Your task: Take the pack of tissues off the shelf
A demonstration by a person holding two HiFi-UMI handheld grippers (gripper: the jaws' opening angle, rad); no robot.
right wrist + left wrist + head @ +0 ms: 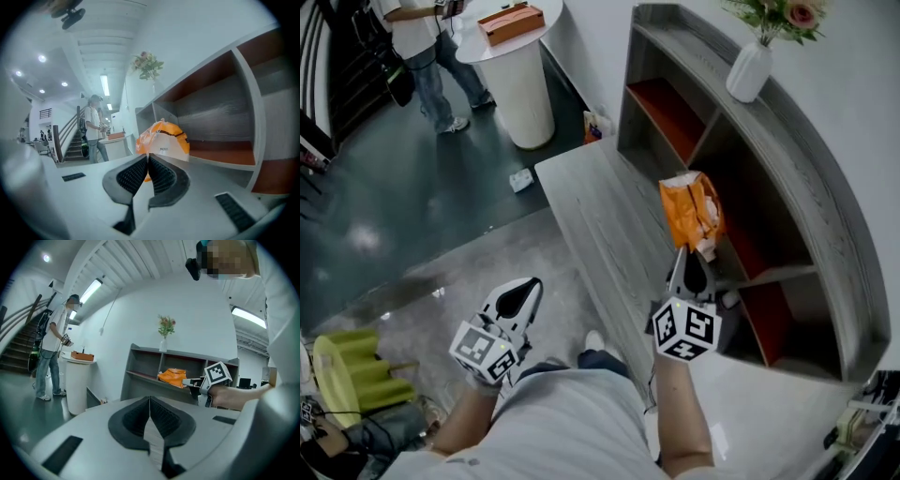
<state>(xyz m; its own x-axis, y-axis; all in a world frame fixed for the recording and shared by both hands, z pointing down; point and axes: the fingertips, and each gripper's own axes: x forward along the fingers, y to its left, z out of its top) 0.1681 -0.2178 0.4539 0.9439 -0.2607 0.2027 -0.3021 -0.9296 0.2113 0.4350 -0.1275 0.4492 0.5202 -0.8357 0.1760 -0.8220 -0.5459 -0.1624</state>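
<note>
Well, left gripper [521,298] hangs low at person's side, jaws pressed together on nothing; likely idle, one gripper being enough. Right gripper [690,262] reaches to shelf [787,169], jaws apparently pinching wrapper edge of orange pack of tissues [692,208]. Pack at front lip of middle board, probably for pulling outward.

The grey shelf [825,202] curves along the white wall, its boards faced rust-red; the orange pack of tissues [692,211] sits at the front edge of one board, and a white vase [748,70] of flowers stands on the top. In front runs a low grey wood-grain worktop [600,206]; on the dark floor [412,187] beyond, a small white object [521,178] lies near its end, and a round white pedestal [525,94] carries an orange-brown box [511,21].
</note>
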